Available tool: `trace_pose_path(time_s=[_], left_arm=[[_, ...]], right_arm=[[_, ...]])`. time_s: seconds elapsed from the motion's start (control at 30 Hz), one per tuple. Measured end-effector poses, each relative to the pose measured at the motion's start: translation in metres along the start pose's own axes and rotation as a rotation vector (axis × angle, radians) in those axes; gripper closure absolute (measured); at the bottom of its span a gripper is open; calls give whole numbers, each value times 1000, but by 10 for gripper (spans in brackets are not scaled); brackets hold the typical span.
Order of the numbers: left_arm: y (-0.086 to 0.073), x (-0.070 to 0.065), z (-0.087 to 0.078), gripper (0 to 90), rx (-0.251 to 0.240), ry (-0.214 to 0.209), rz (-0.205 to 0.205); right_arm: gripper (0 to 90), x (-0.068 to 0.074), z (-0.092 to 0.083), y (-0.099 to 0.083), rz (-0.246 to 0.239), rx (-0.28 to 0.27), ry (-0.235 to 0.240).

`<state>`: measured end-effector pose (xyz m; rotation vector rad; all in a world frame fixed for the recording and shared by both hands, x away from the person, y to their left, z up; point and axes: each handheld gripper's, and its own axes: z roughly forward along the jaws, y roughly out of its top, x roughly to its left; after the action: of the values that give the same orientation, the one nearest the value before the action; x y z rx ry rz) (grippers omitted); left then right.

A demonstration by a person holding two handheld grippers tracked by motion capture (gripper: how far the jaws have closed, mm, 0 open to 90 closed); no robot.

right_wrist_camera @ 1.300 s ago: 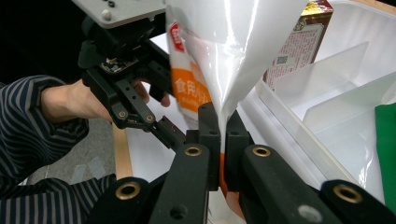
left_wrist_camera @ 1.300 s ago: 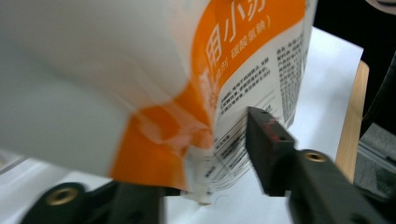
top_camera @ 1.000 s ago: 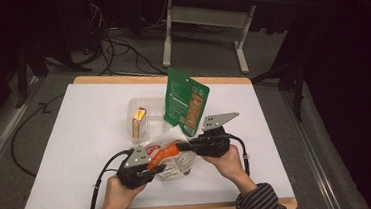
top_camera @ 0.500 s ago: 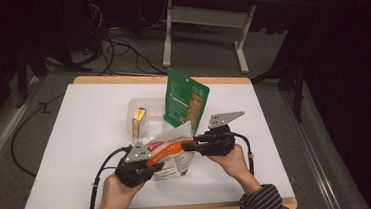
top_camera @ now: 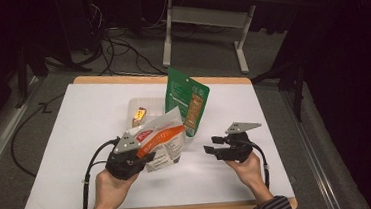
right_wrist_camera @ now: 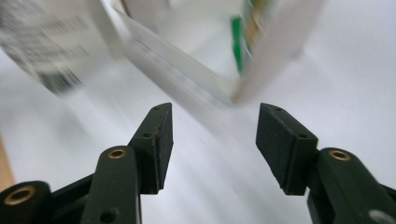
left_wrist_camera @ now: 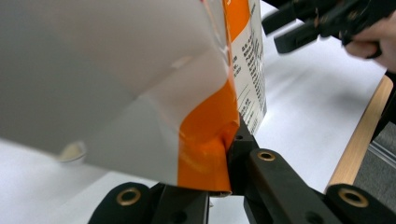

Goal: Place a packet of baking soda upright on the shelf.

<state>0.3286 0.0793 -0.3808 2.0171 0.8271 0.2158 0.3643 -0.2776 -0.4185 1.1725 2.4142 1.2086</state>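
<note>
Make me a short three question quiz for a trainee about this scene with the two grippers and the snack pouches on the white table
1. True or false: the left gripper is shut on the white and orange pouch.
2. Which thing leans upright at the clear tray? A) green pouch B) blue bottle C) red cup
3. Fill in: the right gripper has just been opening, and between its jaws there is ____.

Key
1. True. The left gripper view shows the jaws pinching the pouch's orange edge.
2. A.
3. Nothing. The right gripper view shows a bare gap over the white table.
</note>
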Motion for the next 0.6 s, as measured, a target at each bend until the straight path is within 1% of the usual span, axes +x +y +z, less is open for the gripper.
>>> trace_pose_path(time_s=[0.03, 0.07, 0.1, 0.13, 0.2, 0.33, 0.43, 0.47, 0.53, 0.6], left_arm=[[1, 0, 0, 893, -2, -1, -4], [1, 1, 0, 894, -1, 0, -2], [2, 1, 0, 894, -4, 4, -9], [3, 1, 0, 894, -5, 7, -11], [4, 3, 0, 893, -6, 13, -16], [7, 6, -2, 894, -23, 33, -42], [10, 9, -4, 894, -30, 51, -65], [11, 10, -4, 893, -31, 56, -69], [13, 11, -5, 893, -36, 64, -87], [15, 13, -4, 893, -36, 77, -100]], right_arm=[[473, -4, 2, -6, 6, 6, -9], [478, -7, 3, -11, 15, 23, -31], [486, -9, 5, -17, 24, 30, -60], [486, -12, 6, -21, 29, 46, -99], [478, -18, 7, -29, 28, 63, -163], [444, -32, 6, -41, 75, 60, -274], [418, -44, 4, -46, 122, 49, -360], [407, -50, 4, -48, 141, 52, -403], [396, -55, 6, -51, 157, 61, -438], [361, -60, 9, -54, 176, 79, -466]])
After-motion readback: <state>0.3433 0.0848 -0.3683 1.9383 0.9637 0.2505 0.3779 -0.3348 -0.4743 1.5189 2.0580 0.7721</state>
